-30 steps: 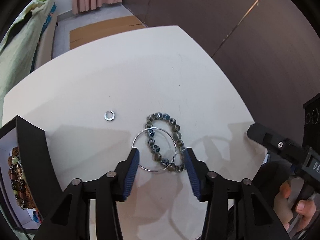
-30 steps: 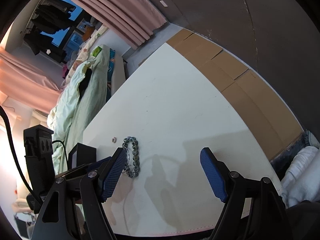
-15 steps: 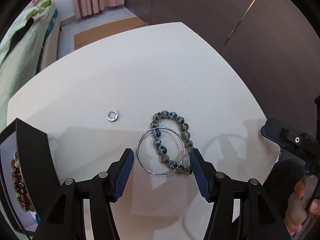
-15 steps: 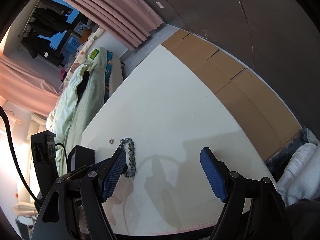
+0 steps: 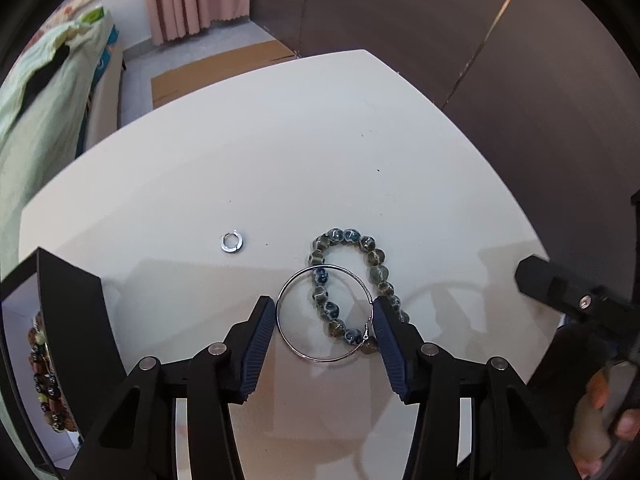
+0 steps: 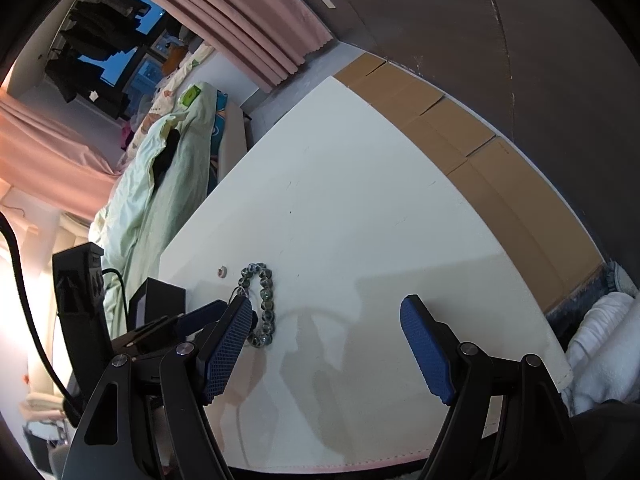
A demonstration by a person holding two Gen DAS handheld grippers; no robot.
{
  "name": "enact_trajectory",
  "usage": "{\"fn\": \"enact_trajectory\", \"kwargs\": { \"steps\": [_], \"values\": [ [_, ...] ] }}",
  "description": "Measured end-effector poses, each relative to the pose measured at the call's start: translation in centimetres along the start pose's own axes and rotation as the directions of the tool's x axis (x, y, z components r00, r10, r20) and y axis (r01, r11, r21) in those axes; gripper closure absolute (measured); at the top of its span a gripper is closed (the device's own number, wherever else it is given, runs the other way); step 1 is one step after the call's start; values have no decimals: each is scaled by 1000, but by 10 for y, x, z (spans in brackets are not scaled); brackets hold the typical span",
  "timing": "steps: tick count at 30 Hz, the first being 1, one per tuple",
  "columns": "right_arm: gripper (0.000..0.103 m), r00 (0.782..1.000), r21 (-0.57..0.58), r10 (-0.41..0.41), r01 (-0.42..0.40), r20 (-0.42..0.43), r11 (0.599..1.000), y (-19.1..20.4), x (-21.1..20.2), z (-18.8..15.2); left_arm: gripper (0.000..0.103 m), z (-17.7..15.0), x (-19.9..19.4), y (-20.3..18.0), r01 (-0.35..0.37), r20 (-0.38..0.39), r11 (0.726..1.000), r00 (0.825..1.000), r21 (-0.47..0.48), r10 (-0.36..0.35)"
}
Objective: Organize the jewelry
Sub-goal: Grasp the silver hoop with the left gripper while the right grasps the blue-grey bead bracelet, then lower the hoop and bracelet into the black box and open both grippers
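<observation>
Left hand-held gripper [image 5: 325, 322] has narrowed again after a brief widening, jaws closing around the thin silver hoop [image 5: 326, 314], pads just beside its rim, contact unclear. Hoop lies flat on the white worktop [image 5: 320, 140], overlapping the beaded bracelet [image 5: 354, 282], whose long axis runs diagonally away. Small ring [image 5: 230, 243] sits apart. Right hand-held gripper [image 6: 326, 322] wide apart, empty.

Left tool [image 5: 325, 312] angled steeply down, jaws closing. Right tool [image 6: 328, 322] angled down, jaws wide apart, empty.
</observation>
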State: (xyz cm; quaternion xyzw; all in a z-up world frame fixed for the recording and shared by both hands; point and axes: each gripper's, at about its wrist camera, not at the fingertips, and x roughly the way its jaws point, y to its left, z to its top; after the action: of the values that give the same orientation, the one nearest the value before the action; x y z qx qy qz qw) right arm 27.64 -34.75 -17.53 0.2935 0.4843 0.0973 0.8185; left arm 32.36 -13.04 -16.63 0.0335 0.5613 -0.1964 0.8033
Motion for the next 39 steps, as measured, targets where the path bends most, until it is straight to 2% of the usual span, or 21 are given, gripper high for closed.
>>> {"fn": "enact_trajectory", "kwargs": {
  "steps": [6, 10, 17, 24, 28, 35, 37, 39],
  "values": [
    [25, 1000, -25, 8, -8, -4, 1000, 9, 6, -2, 51, 6, -20, 16, 55, 45, 997, 998, -63, -52],
    [41, 1000, -60, 12, -13, -19, 998, 16, 13, -3, 51, 10, -38, 27, 81, 93, 992, 993, -96, -73],
    [61, 999, -155, -29, 23, -36, 988, 38, 28, -6, 51, 11, -67, 50, 99, 167, 984, 983, -146, -74],
    [67, 993, -252, -106, 92, -44, 963, 61, 48, -10, 51, 7, -85, 75, 121, 214, 973, 974, -199, -77],
    [70, 984, -314, -174, 156, -29, 936, 76, 60, -15, 51, 0, -100, 85, 134, 244, 968, 966, -211, -80],
    [87, 944, -429, -324, 319, 65, 845, 96, 69, -23, 51, -14, -118, 108, 120, 267, 964, 962, -237, -55],
    [91, 937, -451, -340, 337, 77, 827, 99, 69, -25, 51, -19, -119, 115, 112, 264, 961, 964, -252, -43],
    [91, 940, -453, -332, 328, 74, 829, 99, 68, -24, 51, -24, -120, 125, 100, 259, 957, 965, -271, -28]
  ]
}}
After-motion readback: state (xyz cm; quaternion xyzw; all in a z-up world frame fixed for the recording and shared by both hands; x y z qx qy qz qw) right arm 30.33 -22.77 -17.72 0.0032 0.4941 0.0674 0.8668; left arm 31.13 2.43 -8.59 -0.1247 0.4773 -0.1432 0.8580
